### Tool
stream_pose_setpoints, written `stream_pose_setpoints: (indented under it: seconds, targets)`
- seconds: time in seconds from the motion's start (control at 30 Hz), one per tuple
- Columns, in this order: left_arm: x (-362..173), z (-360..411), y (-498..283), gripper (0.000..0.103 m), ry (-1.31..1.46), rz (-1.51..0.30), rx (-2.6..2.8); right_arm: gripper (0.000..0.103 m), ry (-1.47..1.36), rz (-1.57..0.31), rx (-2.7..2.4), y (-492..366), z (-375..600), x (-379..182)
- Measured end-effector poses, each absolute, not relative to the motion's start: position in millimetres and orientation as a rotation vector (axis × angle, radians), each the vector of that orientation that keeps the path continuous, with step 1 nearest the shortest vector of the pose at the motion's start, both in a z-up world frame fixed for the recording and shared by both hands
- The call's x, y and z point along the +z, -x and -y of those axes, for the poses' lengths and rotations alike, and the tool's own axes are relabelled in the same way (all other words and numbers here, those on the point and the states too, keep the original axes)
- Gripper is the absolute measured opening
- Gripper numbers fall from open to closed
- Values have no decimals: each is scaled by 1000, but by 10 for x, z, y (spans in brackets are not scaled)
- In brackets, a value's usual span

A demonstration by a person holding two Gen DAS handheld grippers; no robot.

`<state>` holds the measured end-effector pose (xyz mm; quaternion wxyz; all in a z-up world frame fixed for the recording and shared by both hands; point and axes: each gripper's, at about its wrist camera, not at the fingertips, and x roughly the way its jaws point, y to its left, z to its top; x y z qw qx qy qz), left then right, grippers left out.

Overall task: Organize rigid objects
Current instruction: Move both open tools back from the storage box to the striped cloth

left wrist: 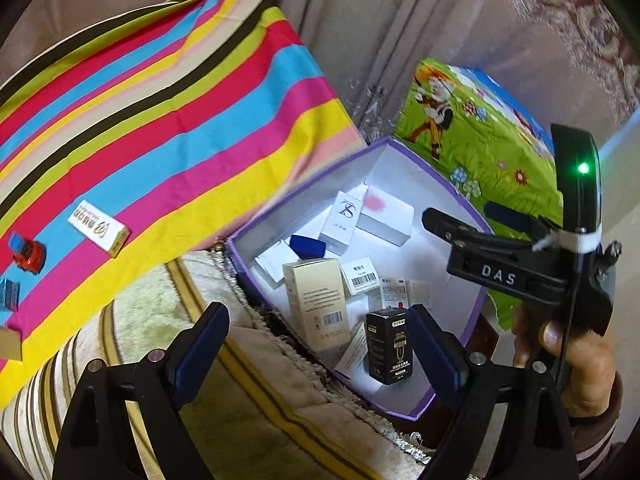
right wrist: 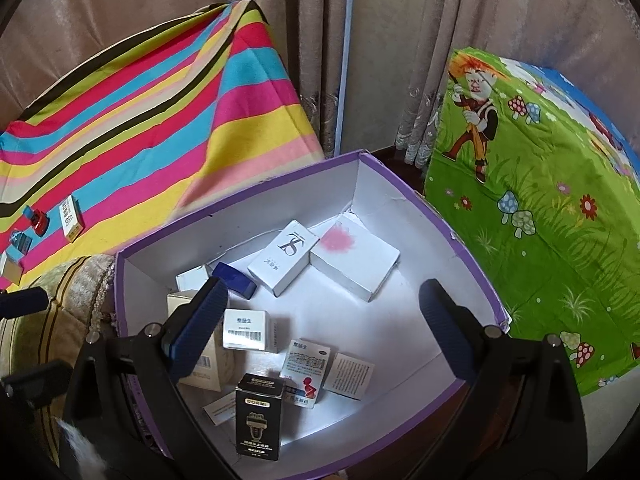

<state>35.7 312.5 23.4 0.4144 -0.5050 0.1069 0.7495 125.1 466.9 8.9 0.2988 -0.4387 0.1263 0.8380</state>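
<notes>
A purple-rimmed box (left wrist: pixel 476 216) (right wrist: pixel 240 196) with a white inside holds several small cartons: a black carton (left wrist: pixel 388 346) (right wrist: pixel 258 416), a cream carton (left wrist: pixel 318 304), white cartons (right wrist: pixel 286 256) and a dark blue case (right wrist: pixel 234 280). My left gripper (left wrist: pixel 316 354) is open and empty over the box's near left edge. My right gripper (right wrist: pixel 322 330) is open and empty above the box; it also shows in the left wrist view (left wrist: pixel 460 222). On the striped cloth (left wrist: pixel 160 120) lie a white and yellow carton (left wrist: pixel 98 228) (right wrist: pixel 71 216) and a red toy car (left wrist: pixel 28 254) (right wrist: pixel 38 220).
A blue carton (left wrist: pixel 8 294) (right wrist: pixel 20 240) and a tan box (left wrist: pixel 10 344) lie at the cloth's left edge. A green cartoon-print cloth (right wrist: pixel 540 208) covers something right of the box. A striped cushion (left wrist: pixel 160 360) lies under the left gripper. Curtains (right wrist: pixel 380 40) hang behind.
</notes>
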Motion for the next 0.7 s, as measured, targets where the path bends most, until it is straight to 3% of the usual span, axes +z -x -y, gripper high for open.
stream_pose_setpoints:
  seconds: [0.7]
  targets:
    - [346, -2083, 83, 91, 1295, 12, 2058, 98, 1183, -346, 2363, -902, -4088, 258]
